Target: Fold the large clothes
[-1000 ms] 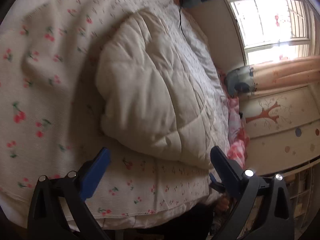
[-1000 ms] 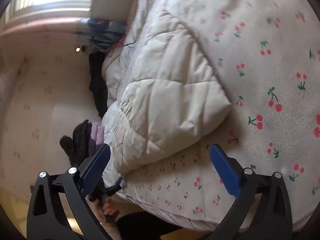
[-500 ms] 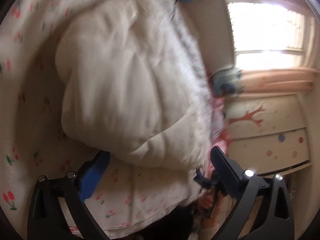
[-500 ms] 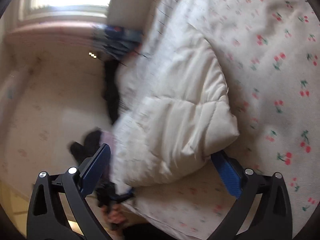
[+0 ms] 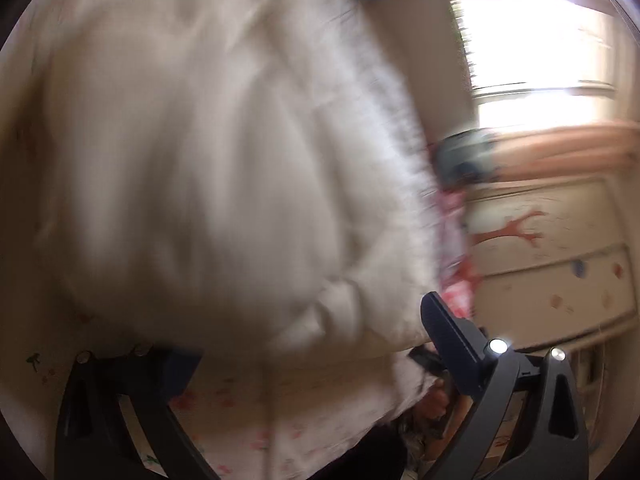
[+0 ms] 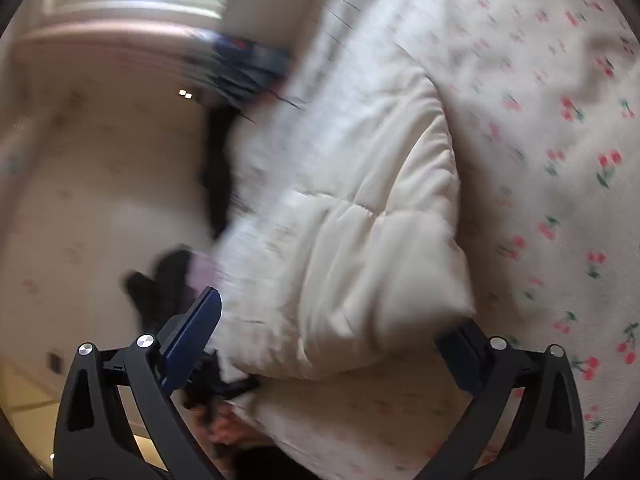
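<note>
A bulky white quilted garment lies folded on a cherry-print bed sheet. In the left wrist view it fills most of the blurred frame. My left gripper is open, its jaws spread on either side of the garment's near edge, the left pad partly hidden under it. In the right wrist view the garment lies between the spread jaws of my right gripper, which is open, with its right pad tucked under the garment's corner.
A bright window and a painted cabinet with a red tree stand to the right of the bed. Dark clothes lie at the bed's edge by the wall. The sheet's front edge hangs near the grippers.
Both grippers moved forward to the garment's near edge; it now sits between each pair of jaws. Both views are motion blurred.
</note>
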`<state>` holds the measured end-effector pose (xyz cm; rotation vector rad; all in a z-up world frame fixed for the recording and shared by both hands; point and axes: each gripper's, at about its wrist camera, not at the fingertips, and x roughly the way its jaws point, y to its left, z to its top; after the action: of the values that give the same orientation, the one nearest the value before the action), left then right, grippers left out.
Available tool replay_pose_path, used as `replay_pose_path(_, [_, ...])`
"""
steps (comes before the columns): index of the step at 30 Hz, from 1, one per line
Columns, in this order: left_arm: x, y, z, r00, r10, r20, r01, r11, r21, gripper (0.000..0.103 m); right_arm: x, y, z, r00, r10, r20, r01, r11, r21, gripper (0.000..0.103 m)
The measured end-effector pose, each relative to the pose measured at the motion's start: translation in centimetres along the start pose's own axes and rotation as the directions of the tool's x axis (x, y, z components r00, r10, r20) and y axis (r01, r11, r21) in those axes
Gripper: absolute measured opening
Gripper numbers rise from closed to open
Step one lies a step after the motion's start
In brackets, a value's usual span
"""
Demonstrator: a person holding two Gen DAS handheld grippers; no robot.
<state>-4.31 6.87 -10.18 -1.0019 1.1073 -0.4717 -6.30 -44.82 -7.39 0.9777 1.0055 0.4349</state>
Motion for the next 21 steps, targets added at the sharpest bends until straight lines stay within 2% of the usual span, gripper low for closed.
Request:
replay_pose_path(2, [0.1,0.1,0.3,1.000,-0.007,0.025,0.007,1.000,-0.018,0.096,0.8,-2.0,0.1,1.000,0.015,0.013,-0.016,0.997,0.072,0.097])
replay_pose_path(6, [-0.1,0.4,0.7,0.993,-0.032,0.113,0.042,0.995,-0.092,0.096,1.5,-3.1,0.6,0.996,0.040,0.083,-0.052,0.987,0.150,0.097])
replay_pose_path(7, [-0.1,0.4,0.8,0.991,-0.032,0.127,0.045,0.994,-0.099,0.096,1.7,-2.9,0.8,0.995,0.044,0.087,-0.058,0.985,0.162,0.097])
replay_pose_path(9, [-0.1,-0.1,0.6,0.985,-0.032,0.168,0.051,0.993,-0.107,0.096,2.0,-1.8,1.2,0.996,0.040,0.078,-0.049,0.992,0.115,0.095])
replay_pose_path(11, [0.1,-0.8,0.6,0.983,-0.026,0.180,0.041,0.996,-0.079,0.096,2.3,-1.5,1.5,0.997,-0.015,0.078,0.007,0.996,0.093,0.072])
replay_pose_path(12, [0.3,-0.8,0.9,0.984,-0.011,0.176,0.024,0.997,-0.071,0.092,2.4,-2.1,1.6,0.997,-0.022,0.077,0.013,0.994,0.107,0.052])
replay_pose_path(13, [0.5,-0.6,1.3,0.986,0.011,0.166,0.001,0.997,-0.074,0.086,2.3,-2.7,1.7,0.997,-0.009,0.073,0.000,0.993,0.118,0.047])
replay_pose_path(15, [0.3,0.1,1.7,0.988,0.009,0.153,0.005,0.996,-0.091,0.065,2.0,-2.6,1.6,0.997,-0.009,0.074,0.003,0.996,0.084,0.043])
replay_pose_path(16, [0.0,-0.1,1.7,0.987,0.006,0.163,0.007,0.996,-0.084,0.059,1.7,-2.1,1.5,0.997,-0.009,0.079,0.005,0.998,0.061,0.040])
replay_pose_path(18, [-0.8,-1.8,1.4,0.980,0.011,0.199,-0.009,1.000,-0.008,0.044,0.5,-0.4,1.3,0.995,0.009,0.102,-0.010,1.000,0.005,0.034])
replay_pose_path(19, [-1.1,-2.5,1.3,0.976,-0.001,0.218,-0.005,1.000,0.025,0.042,-0.1,1.1,1.1,0.994,0.020,0.111,-0.017,0.999,-0.035,0.032])
replay_pose_path(21, [-2.8,-4.6,0.5,0.963,-0.068,0.260,0.034,0.990,0.134,0.038,-1.7,3.8,0.3,0.991,0.045,0.123,-0.032,0.994,-0.107,0.030])
